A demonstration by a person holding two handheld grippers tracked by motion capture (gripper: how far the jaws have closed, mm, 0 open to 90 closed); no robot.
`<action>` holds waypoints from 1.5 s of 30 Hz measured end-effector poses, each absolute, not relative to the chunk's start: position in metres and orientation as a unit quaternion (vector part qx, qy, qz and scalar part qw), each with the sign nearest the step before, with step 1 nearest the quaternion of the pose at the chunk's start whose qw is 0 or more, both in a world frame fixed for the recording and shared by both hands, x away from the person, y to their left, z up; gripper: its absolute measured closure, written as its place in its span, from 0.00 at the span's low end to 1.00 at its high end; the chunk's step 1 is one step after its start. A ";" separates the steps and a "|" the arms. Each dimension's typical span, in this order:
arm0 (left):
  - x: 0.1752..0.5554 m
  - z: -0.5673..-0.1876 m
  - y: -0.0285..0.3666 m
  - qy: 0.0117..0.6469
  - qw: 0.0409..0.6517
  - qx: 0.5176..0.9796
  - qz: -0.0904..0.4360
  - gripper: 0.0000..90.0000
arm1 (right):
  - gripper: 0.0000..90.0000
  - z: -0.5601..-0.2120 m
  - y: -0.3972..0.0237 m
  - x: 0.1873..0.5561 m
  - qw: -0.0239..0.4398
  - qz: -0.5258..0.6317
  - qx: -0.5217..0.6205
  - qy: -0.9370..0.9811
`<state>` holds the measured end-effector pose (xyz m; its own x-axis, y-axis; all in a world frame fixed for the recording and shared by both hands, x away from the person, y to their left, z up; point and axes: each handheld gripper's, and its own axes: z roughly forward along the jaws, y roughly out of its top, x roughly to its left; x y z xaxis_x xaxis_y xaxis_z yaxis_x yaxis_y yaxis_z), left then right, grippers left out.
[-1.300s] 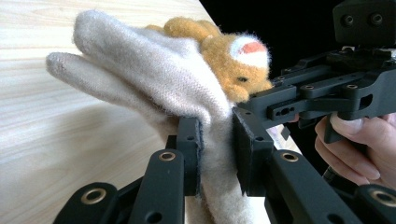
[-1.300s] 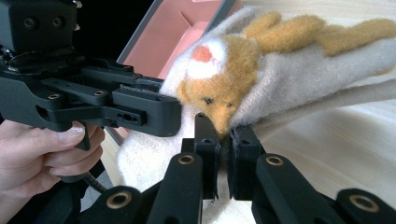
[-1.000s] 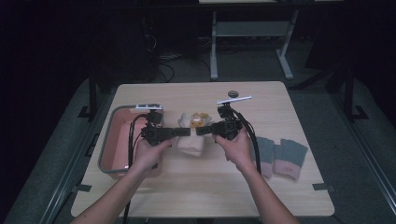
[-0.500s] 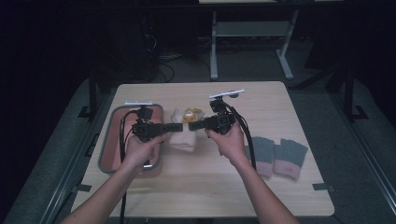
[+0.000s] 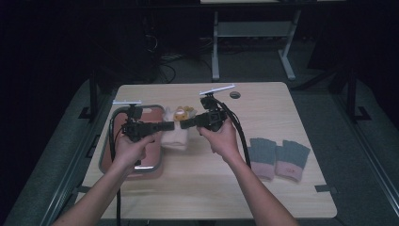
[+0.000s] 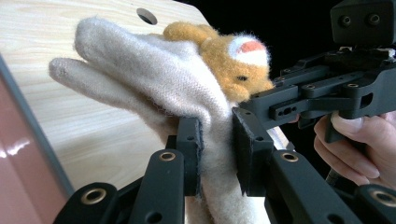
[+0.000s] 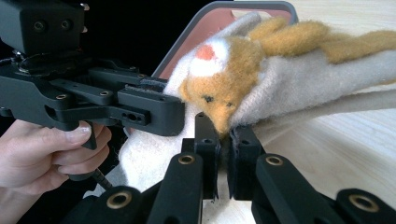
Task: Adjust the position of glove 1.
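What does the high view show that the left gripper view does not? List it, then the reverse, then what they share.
High view alone: the pair of grey gloves with pink cuffs on the table's right side, both forearms, and the whole reddish tray.

Left gripper view alone: the left gripper shut on the cream glove, fabric pinched between its pads, and the orange plush animal's face on the glove.

Both: the cream glove, the right gripper at its other edge, the wooden table and its round hole.

Cream knitted glove with an orange fox face, hanging above the table.
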<state>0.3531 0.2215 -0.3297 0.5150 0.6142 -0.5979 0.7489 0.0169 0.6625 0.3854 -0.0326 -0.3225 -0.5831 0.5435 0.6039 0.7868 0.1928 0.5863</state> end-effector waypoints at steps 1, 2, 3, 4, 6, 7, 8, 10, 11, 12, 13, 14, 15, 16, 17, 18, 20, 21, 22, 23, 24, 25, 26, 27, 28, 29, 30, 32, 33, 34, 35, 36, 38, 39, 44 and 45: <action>0.353 -0.329 0.223 0.489 0.520 0.697 -0.064 0.82 | 0.93 -0.322 -0.031 0.386 0.130 -0.460 -0.433 -0.764; 0.353 -0.329 0.225 0.489 0.522 0.696 -0.064 0.82 | 0.93 -0.321 -0.029 0.386 0.130 -0.460 -0.432 -0.765; 0.352 -0.328 0.227 0.490 0.522 0.695 -0.063 0.82 | 0.93 -0.320 -0.027 0.387 0.131 -0.460 -0.432 -0.764; 0.352 -0.328 0.228 0.489 0.521 0.696 -0.062 0.82 | 0.93 -0.320 -0.026 0.387 0.132 -0.461 -0.430 -0.764; 0.352 -0.327 0.231 0.491 0.522 0.695 -0.059 0.82 | 0.93 -0.318 -0.022 0.388 0.133 -0.461 -0.430 -0.765; 0.351 -0.326 0.233 0.493 0.521 0.694 -0.059 0.82 | 0.93 -0.318 -0.021 0.388 0.132 -0.460 -0.426 -0.768; 0.351 -0.326 0.234 0.493 0.522 0.693 -0.059 0.82 | 0.93 -0.317 -0.019 0.389 0.132 -0.460 -0.425 -0.768; 0.351 -0.325 0.238 0.493 0.522 0.693 -0.056 0.82 | 0.93 -0.316 -0.015 0.389 0.133 -0.459 -0.424 -0.769; 0.350 -0.324 0.239 0.495 0.522 0.692 -0.055 0.82 | 0.93 -0.315 -0.014 0.390 0.134 -0.459 -0.422 -0.770; 0.350 -0.323 0.241 0.496 0.522 0.692 -0.055 0.82 | 0.93 -0.314 -0.012 0.390 0.135 -0.459 -0.422 -0.770; 0.350 -0.323 0.242 0.496 0.524 0.691 -0.054 0.82 | 0.93 -0.314 -0.010 0.391 0.136 -0.460 -0.420 -0.770; 0.350 -0.322 0.244 0.497 0.523 0.690 -0.054 0.82 | 0.93 -0.314 -0.009 0.391 0.137 -0.461 -0.420 -0.770; 0.350 -0.322 0.245 0.498 0.524 0.689 -0.053 0.82 | 0.93 -0.314 -0.007 0.392 0.138 -0.460 -0.419 -0.771; 0.349 -0.322 0.247 0.499 0.523 0.689 -0.052 0.82 | 0.93 -0.314 -0.005 0.392 0.139 -0.462 -0.417 -0.771; 0.349 -0.322 0.248 0.500 0.522 0.689 -0.052 0.82 | 0.93 -0.314 -0.004 0.393 0.139 -0.461 -0.416 -0.772; 0.349 -0.321 0.250 0.502 0.522 0.687 -0.051 0.82 | 0.93 -0.313 -0.003 0.393 0.139 -0.462 -0.415 -0.771; 0.348 -0.321 0.253 0.504 0.523 0.685 -0.050 0.82 | 0.93 -0.313 0.001 0.394 0.141 -0.461 -0.414 -0.772; 0.348 -0.320 0.254 0.503 0.523 0.686 -0.048 0.82 | 0.93 -0.312 0.003 0.394 0.142 -0.460 -0.412 -0.773; 0.348 -0.320 0.255 0.504 0.523 0.685 -0.048 0.82 | 0.93 -0.312 0.005 0.394 0.143 -0.460 -0.412 -0.774; 0.347 -0.320 0.257 0.505 0.524 0.685 -0.048 0.82 | 0.93 -0.312 0.006 0.395 0.142 -0.461 -0.410 -0.774; 0.347 -0.320 0.258 0.506 0.524 0.683 -0.048 0.82 | 0.93 -0.311 0.008 0.395 0.144 -0.460 -0.411 -0.774; 0.347 -0.319 0.260 0.506 0.523 0.684 -0.047 0.82 | 0.93 -0.311 0.009 0.395 0.144 -0.460 -0.408 -0.775; 0.346 -0.319 0.261 0.508 0.525 0.681 -0.047 0.82 | 0.93 -0.311 0.011 0.395 0.144 -0.460 -0.407 -0.776; 0.346 -0.319 0.263 0.507 0.524 0.683 -0.046 0.82 | 0.93 -0.310 0.012 0.396 0.145 -0.459 -0.405 -0.777; 0.346 -0.319 0.264 0.509 0.524 0.681 -0.046 0.82 | 0.94 -0.310 0.014 0.396 0.146 -0.459 -0.406 -0.777; 0.345 -0.319 0.265 0.509 0.524 0.682 -0.045 0.82 | 0.93 -0.310 0.014 0.396 0.147 -0.459 -0.404 -0.777; 0.345 -0.319 0.266 0.510 0.525 0.680 -0.044 0.82 | 0.93 -0.310 0.016 0.397 0.148 -0.459 -0.403 -0.778; 0.344 -0.318 0.269 0.511 0.525 0.679 -0.044 0.82 | 0.93 -0.310 0.019 0.398 0.147 -0.460 -0.401 -0.778; 0.344 -0.318 0.271 0.512 0.525 0.679 -0.043 0.82 | 0.93 -0.310 0.021 0.398 0.148 -0.460 -0.400 -0.779; 0.344 -0.318 0.272 0.512 0.526 0.678 -0.042 0.82 | 0.93 -0.309 0.022 0.398 0.148 -0.459 -0.399 -0.780; 0.344 -0.318 0.274 0.513 0.526 0.677 -0.042 0.82 | 0.93 -0.309 0.024 0.398 0.148 -0.460 -0.399 -0.780; 0.343 -0.318 0.275 0.514 0.527 0.675 -0.041 0.82 | 0.93 -0.309 0.025 0.399 0.146 -0.459 -0.397 -0.781; 0.343 -0.317 0.279 0.515 0.527 0.675 -0.039 0.82 | 0.93 -0.307 0.030 0.399 0.149 -0.458 -0.396 -0.782; 0.342 -0.317 0.281 0.515 0.528 0.674 -0.038 0.82 | 0.93 -0.307 0.031 0.400 0.150 -0.458 -0.394 -0.783; 0.340 -0.317 0.289 0.517 0.529 0.672 -0.033 0.82 | 0.93 -0.307 0.040 0.401 0.153 -0.457 -0.389 -0.785; 0.340 -0.317 0.290 0.517 0.529 0.672 -0.034 0.82 | 0.93 -0.307 0.042 0.401 0.156 -0.456 -0.389 -0.785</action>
